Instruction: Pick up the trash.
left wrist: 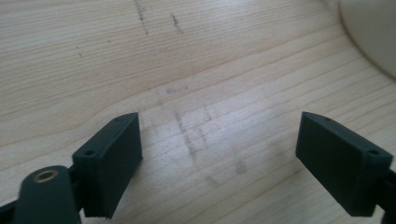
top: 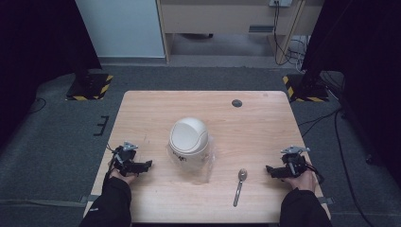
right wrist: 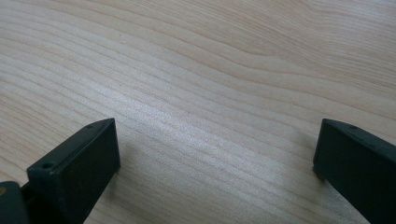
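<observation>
Both grippers sit low near the front corners of the table (top: 142, 101), jaws spread wide, nothing between them. The left gripper (top: 147, 164) points inward toward the bin (top: 189, 142); its own view shows bare scuffed wood between the jaws and a pale curve of the bin (left wrist: 373, 32) at the upper right. The right gripper (top: 268, 169) also points inward, with plain wood grain between its jaws in the right gripper view.

Work in hand, as I judge it: the spoon (top: 239, 186) and the bin.

- Spoon: lies flat on the wood, between the bin and the right gripper, nearer the front edge. Long axis runs nearly front to back with a slight lean; bowl end points away from the person, handle tip toward the front edge.
- Bin: white, domed swing lid, near the table centre, upright, with what looks like a clear liner bunched at its base.

Risks from here:
- The spoon is thin and flat on the wood; jaws coming in too high would skid over the handle and push it, perhaps off the front edge.
- A pinch near the bowl end may let it pivot and droop.
- The bin looks light; a push on the lid could tip or slide it unless the left gripper steadies it.
- The loose liner may snag a jaw.
</observation>
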The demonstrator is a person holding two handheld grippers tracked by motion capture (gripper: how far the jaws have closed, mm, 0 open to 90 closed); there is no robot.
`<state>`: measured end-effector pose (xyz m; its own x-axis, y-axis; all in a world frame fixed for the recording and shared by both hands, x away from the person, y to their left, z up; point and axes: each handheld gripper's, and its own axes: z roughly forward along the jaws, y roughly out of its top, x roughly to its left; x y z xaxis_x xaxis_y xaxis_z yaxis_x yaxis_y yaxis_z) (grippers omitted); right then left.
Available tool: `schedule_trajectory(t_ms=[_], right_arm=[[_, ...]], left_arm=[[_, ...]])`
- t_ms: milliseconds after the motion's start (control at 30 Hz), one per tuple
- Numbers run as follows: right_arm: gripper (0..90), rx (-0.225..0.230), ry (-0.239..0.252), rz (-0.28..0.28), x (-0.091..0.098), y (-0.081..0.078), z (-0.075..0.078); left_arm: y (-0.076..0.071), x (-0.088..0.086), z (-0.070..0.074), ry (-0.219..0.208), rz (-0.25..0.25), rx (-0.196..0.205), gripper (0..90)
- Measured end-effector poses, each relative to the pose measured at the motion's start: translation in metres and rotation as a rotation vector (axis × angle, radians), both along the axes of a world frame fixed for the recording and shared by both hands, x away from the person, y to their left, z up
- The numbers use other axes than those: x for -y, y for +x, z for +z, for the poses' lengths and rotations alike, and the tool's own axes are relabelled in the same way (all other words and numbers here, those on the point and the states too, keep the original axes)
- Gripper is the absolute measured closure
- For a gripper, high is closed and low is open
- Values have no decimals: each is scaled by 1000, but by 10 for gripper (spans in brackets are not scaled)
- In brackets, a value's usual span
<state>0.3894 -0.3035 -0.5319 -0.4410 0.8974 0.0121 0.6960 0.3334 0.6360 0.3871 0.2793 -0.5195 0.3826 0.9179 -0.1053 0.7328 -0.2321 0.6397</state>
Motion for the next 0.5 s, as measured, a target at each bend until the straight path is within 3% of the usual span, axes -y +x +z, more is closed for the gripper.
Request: schedule_trajectory(t_ms=[100, 167, 200, 300, 400, 433, 500], right_arm=[[7, -7, -5, -6, 0, 0, 1], [7, -14, -8, -13, -1, 0, 1], [7, -14, -8, -13, -1, 0, 1], [7, -16, -10, -9, -1, 0, 1], [7, -16, -10, -11, -2, 0, 1], [7, -16, -10, -11, -2, 0, 1], [7, -16, -10, -13, -2, 0, 1]], left_arm=[[0, -1, 6, -31, 16, 16, 167], [-3, -3, 15, -74, 25, 65, 175], [-3, -3, 15, -74, 25, 65, 183], [-7, -4, 26, -133, 39, 117, 189], [-10, -1, 39, -146, 28, 179, 176], [-10, -1, 39, -146, 28, 179, 176], [-12, 1, 46, -149, 25, 216, 174]])
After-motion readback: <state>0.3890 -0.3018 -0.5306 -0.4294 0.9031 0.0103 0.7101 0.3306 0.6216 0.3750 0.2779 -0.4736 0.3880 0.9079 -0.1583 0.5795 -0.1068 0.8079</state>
